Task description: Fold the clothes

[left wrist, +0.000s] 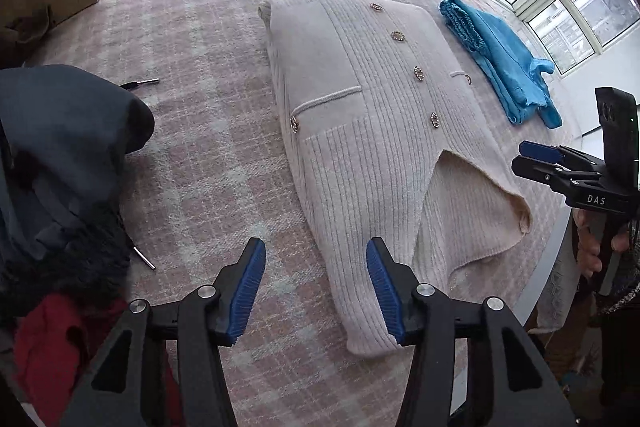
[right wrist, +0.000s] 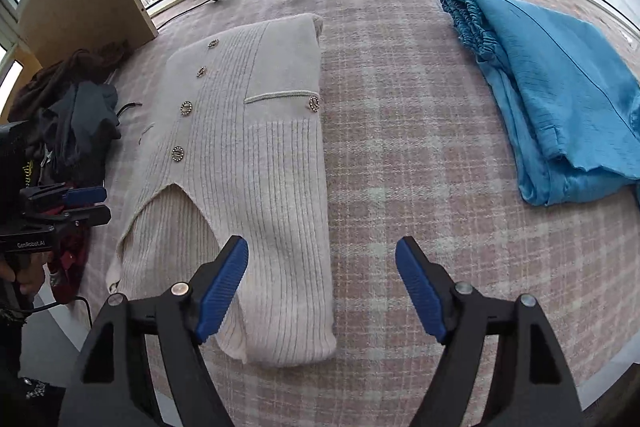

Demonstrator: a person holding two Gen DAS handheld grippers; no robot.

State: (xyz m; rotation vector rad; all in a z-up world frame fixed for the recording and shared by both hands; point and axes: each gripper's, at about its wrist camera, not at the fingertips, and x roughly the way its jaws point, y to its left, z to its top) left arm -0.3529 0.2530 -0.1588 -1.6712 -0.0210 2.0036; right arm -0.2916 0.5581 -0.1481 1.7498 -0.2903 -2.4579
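Both pairs of fingers stand apart with nothing between them. On the left gripper [left wrist: 316, 291] the ribbed blue pads [left wrist: 250, 291] sit on black plastic arms, and its right-hand pad overlaps the near edge of the beige cardigan [left wrist: 360, 131]. The right gripper [right wrist: 322, 291] is spread wider; its left pad [right wrist: 222, 291] hangs over the cardigan's near corner, its right pad over bare surface.

Ahead of both grippers, the cardigan lies folded into a long narrow shape on a pink-and-white checked cloth [right wrist: 400, 147]. It is a soft rib knit with fine vertical ridges, a smooth panel bearing a piped pocket [right wrist: 280, 95], and a row of round, glittering buttons [right wrist: 186, 108]. One ribbed flap [left wrist: 472, 211] curls loose toward the right gripper's side.

Beyond the right gripper's right pad lies a folded blue garment [right wrist: 560, 99], thin and crinkled, with a gathered elastic band. Left of the left gripper is a heap of dark clothes [left wrist: 68, 155] and something red [left wrist: 52, 343].
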